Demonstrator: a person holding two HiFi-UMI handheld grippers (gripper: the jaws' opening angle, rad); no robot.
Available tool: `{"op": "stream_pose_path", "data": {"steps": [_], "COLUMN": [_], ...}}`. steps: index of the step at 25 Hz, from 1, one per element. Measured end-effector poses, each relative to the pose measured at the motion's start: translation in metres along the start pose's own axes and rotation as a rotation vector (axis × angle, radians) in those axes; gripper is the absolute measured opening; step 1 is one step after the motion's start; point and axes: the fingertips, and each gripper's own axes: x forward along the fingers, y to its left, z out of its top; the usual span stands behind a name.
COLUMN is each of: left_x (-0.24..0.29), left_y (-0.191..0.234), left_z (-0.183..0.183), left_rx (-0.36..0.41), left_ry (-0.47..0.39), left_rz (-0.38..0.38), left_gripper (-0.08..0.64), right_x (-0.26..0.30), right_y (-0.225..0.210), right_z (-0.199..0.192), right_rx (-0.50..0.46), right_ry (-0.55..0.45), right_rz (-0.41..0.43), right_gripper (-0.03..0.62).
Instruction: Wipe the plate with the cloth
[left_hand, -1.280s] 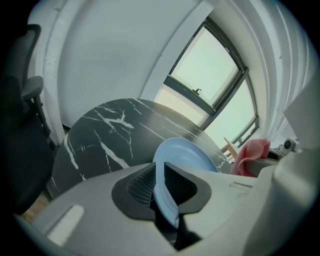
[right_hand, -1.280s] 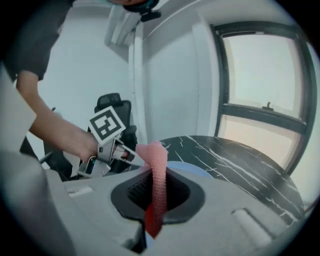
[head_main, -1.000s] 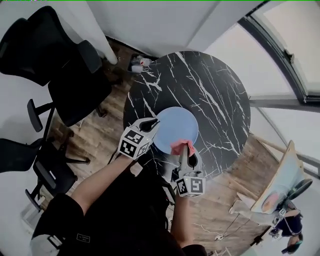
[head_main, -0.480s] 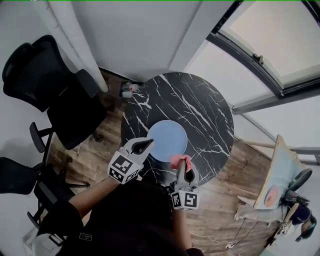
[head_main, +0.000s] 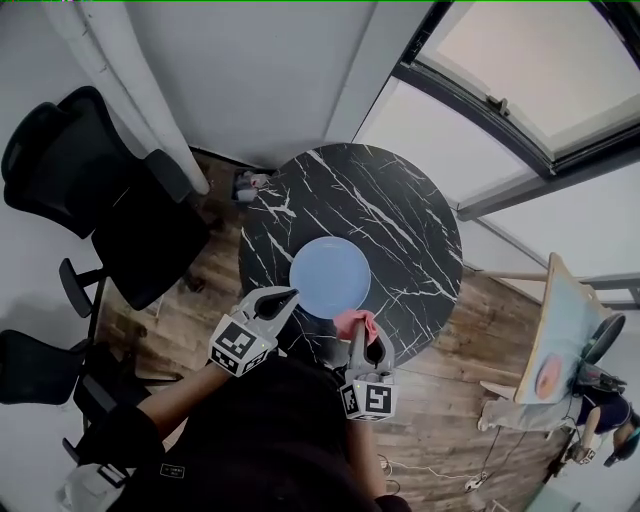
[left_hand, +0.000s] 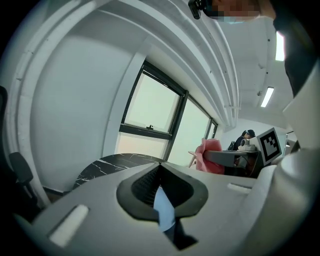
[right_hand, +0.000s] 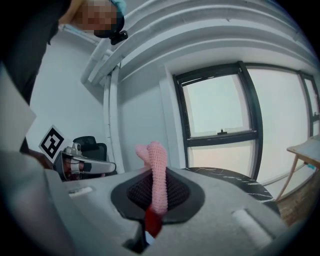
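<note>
While the head view shows the blue plate (head_main: 330, 277) flat on the marble table (head_main: 400, 220), the right gripper view alone shows the right gripper (right_hand: 154, 187) clamping the pink cloth (right_hand: 156, 165), a narrow fold with its long axis upright. The left gripper (head_main: 281, 297) is closed and empty near the plate's rim.

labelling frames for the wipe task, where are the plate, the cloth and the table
plate (head_main: 330, 277): head view, its blue centre
cloth (head_main: 355, 323): head view, pink bunched middle
table (head_main: 400, 215): head view, bare marble top
</note>
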Motion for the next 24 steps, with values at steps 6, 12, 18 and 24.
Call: {"op": "stream_pose_path", "data": {"steps": [6, 12, 18, 24], "left_x": [0.002, 0.003, 0.002, 0.004], "left_y": [-0.008, -0.012, -0.011, -0.014], "left_z": [0.001, -0.001, 0.002, 0.008], "left_rx": [0.017, 0.018, 0.025, 0.037], "left_ry": [0.017, 0.010, 0.004, -0.004], "left_rz": [-0.017, -0.034, -0.041, -0.048], "left_gripper": [0.002, 0.002, 0.002, 0.002], "right_x": [-0.003, -0.002, -0.002, -0.002], "right_y": [0.000, 0.002, 0.004, 0.004], "right_z": [-0.002, -0.011, -0.009, 0.000], "right_rx": [0.012, 0.022, 0.021, 0.003], "right_ry": [-0.005, 0.013, 0.006, 0.000], "right_rz": [-0.009, -0.001, -0.005, -0.012], "right_gripper": [0.009, 0.009, 0.009, 0.009]}}
